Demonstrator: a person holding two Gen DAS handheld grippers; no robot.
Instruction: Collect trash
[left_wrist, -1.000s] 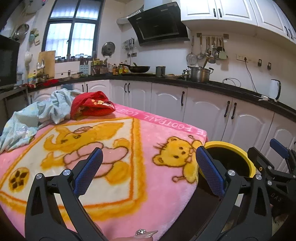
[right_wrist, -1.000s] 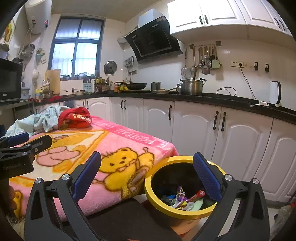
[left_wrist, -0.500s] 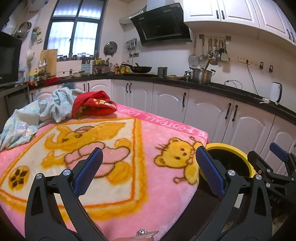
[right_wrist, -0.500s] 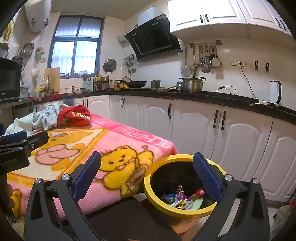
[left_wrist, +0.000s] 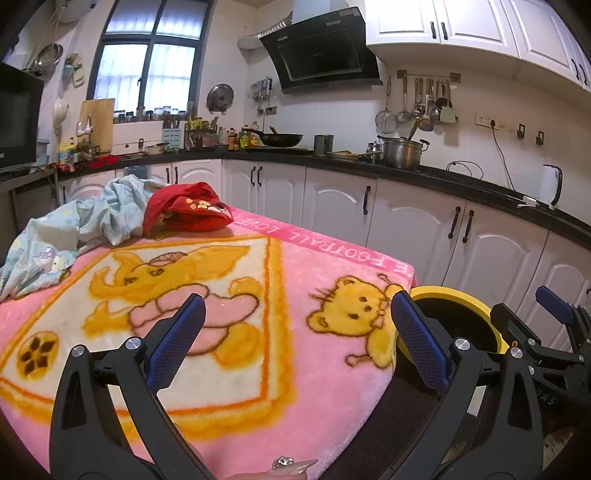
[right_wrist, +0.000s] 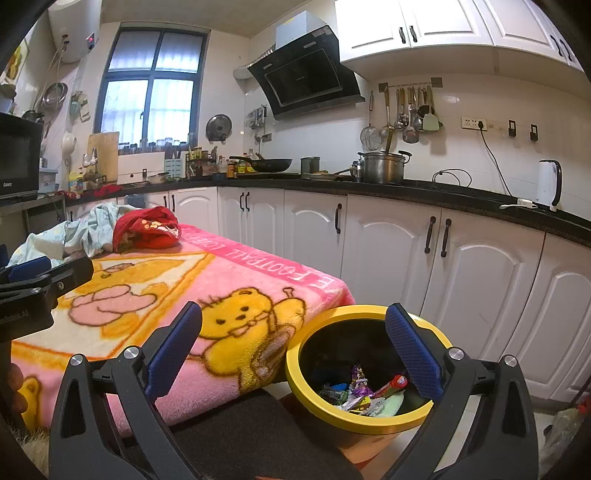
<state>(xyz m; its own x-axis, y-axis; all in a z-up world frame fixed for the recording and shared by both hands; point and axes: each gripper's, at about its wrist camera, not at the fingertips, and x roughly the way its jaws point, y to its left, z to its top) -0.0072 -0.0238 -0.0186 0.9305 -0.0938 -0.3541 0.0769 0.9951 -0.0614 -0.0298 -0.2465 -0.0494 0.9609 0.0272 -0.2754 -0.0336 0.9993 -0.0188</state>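
Both grippers have barely shifted since the earlier frames. Left gripper (left_wrist: 295, 332) hangs wide and empty over the pink blanket (left_wrist: 303, 266); right gripper (right_wrist: 295, 343) is also wide and empty, above the bin (right_wrist: 332, 402). Trash (right_wrist: 362, 391) lies inside the bin, which stands just beside the blanket's corner.

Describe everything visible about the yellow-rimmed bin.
The round yellow-rimmed bin has a dark inside and stands upright and open on the floor by the corner of the pink blanket-covered table, whose hanging edge reaches its rim. Colourful wrappers lie at its bottom. The open right gripper hangs over it without touching.
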